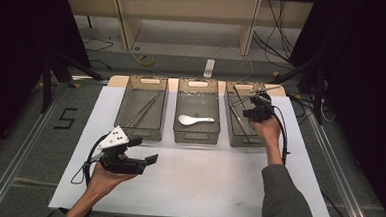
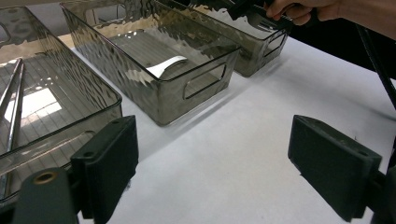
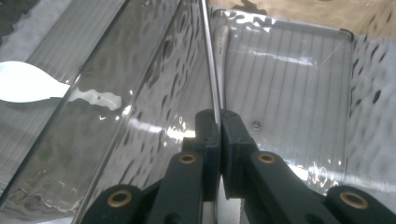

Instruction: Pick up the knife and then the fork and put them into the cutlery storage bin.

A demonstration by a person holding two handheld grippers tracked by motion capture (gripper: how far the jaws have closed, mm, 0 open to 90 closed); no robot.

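**Right gripper pinches a metal rod in the right-hand bin**

A white table top (image 1: 192,178) fills the middle of the high view, with dark floor around it. Along its far edge, toward 12 o'clock, three smoky clear plastic bins stand side by side in a row, close together but apart.

The left bin (image 1: 142,107), at about 11 o'clock from the table's middle, holds long thin metal rods (image 1: 143,111) lying lengthwise on its ribbed floor. The middle bin (image 1: 197,110), at 12 o'clock, holds a white spoon (image 1: 194,119) lying flat, bowl toward 9 o'clock and handle toward 3 o'clock. The right bin (image 1: 245,116), at about 1 o'clock, has more thin metal pieces in it.

The right hand (image 1: 266,128) reaches over the near part of the right bin with the right gripper (image 3: 218,116). Its jaws are pressed together on a thin metal rod (image 3: 211,60), which runs straight away from the jaw tips along the bin's inner wall.

The left hand (image 1: 105,176) holds the left gripper (image 1: 146,153) above the bare table at about 8 o'clock, near the left bin's near end, pointing toward 3 o'clock. Its jaws stand wide apart with nothing between them.
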